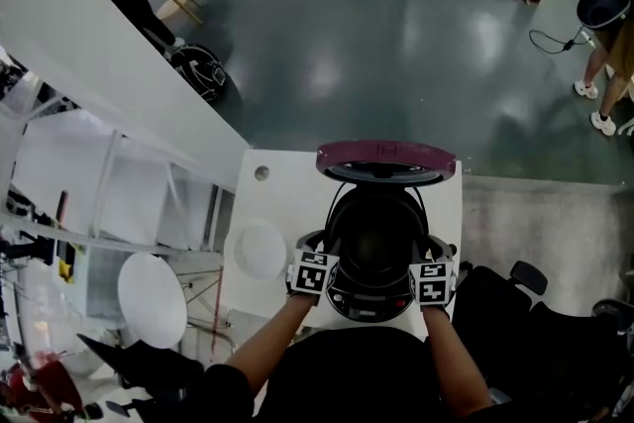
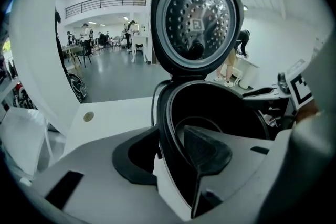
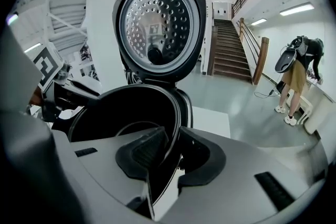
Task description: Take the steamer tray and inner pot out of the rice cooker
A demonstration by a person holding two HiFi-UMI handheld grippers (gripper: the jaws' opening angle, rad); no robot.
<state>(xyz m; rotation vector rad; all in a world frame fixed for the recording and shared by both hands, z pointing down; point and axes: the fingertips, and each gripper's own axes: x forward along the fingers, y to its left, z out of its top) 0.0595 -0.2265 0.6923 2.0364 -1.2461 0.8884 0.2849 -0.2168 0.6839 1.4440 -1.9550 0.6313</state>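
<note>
The rice cooker [image 1: 369, 300] stands on the white table [image 1: 287, 188] with its lid [image 1: 386, 158] swung up. Its dark inner pot [image 1: 376, 238] sits inside; no steamer tray shows in it. My left gripper [image 1: 325, 256] is at the pot's left rim. In the left gripper view, the left gripper [image 2: 168, 162] straddles the rim of the inner pot [image 2: 220, 105], one pad inside and one outside with a gap showing. My right gripper [image 1: 426, 260] is at the right rim. In the right gripper view, the right gripper [image 3: 173, 157] has its pads close against the rim of the inner pot [image 3: 121, 107].
A white round dish-like object [image 1: 260, 249] lies on the table left of the cooker, near a cable hole [image 1: 262, 173]. A black chair [image 1: 517, 287] stands to the right. A person [image 1: 606, 64] stands far off on the grey floor.
</note>
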